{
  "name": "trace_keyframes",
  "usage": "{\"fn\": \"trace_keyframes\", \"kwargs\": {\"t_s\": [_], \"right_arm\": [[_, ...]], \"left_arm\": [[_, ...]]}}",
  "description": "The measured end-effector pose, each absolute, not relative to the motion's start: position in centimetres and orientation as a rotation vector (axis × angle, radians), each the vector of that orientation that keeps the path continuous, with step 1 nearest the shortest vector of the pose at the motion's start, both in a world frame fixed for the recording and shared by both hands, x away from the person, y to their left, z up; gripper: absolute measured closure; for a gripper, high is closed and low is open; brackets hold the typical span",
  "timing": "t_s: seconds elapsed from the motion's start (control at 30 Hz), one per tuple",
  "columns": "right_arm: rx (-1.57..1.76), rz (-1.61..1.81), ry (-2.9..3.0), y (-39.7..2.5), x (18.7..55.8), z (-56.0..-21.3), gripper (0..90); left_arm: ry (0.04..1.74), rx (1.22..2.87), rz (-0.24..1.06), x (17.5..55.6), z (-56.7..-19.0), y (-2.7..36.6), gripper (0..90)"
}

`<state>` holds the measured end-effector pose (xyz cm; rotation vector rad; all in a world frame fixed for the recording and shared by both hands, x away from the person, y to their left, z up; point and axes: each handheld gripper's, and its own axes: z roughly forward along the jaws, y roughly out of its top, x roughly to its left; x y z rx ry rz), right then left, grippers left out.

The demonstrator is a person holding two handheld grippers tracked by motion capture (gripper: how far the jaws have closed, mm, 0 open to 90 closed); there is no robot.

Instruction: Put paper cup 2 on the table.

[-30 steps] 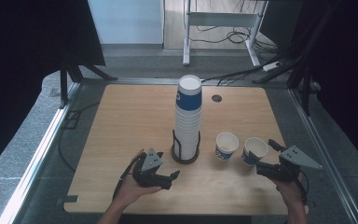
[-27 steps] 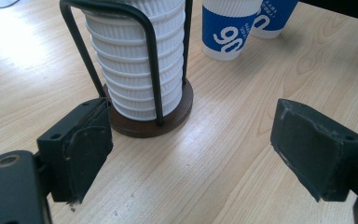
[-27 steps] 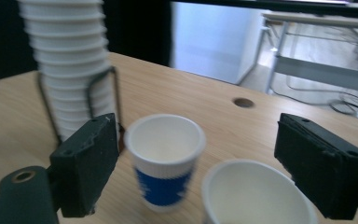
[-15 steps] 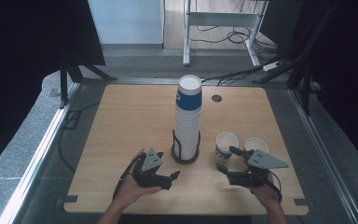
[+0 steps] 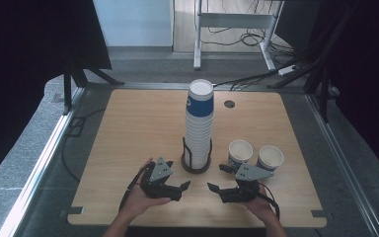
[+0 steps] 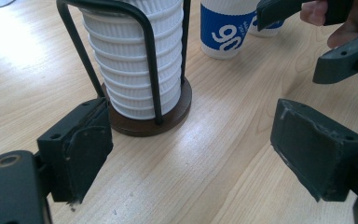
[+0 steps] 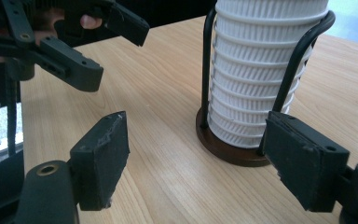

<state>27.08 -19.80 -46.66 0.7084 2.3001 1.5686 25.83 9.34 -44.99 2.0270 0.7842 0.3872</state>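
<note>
Readable markings: one printed figure on a paper cup

White characters resembling "96" are printed large on the blue band of a paper cup seen in the left gripper view; the figure is set tilted and is partly cut off by the picture's top edge, so the exact reading cannot be confirmed. A blue band with a small white mark is seen on the top cup of the stack in the high view, but it is too small to be read.
</note>
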Motion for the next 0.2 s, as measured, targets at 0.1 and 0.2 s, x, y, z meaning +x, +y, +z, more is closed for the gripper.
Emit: {"fn": "trace_keyframes", "kwargs": {"t_s": [0.1,0.2], "right_arm": [[0.712,1.569,2.294,-19.93,27.09,-46.63,22.4],[0.707,1.548,2.308,-19.81,27.12,-46.82,21.7]], "left_arm": [[0.785,2.031,0.387,25.85,-45.07,9.26,12.9],[0.784,2.033,0.386,25.88,-45.14,9.21,12.9]]}}
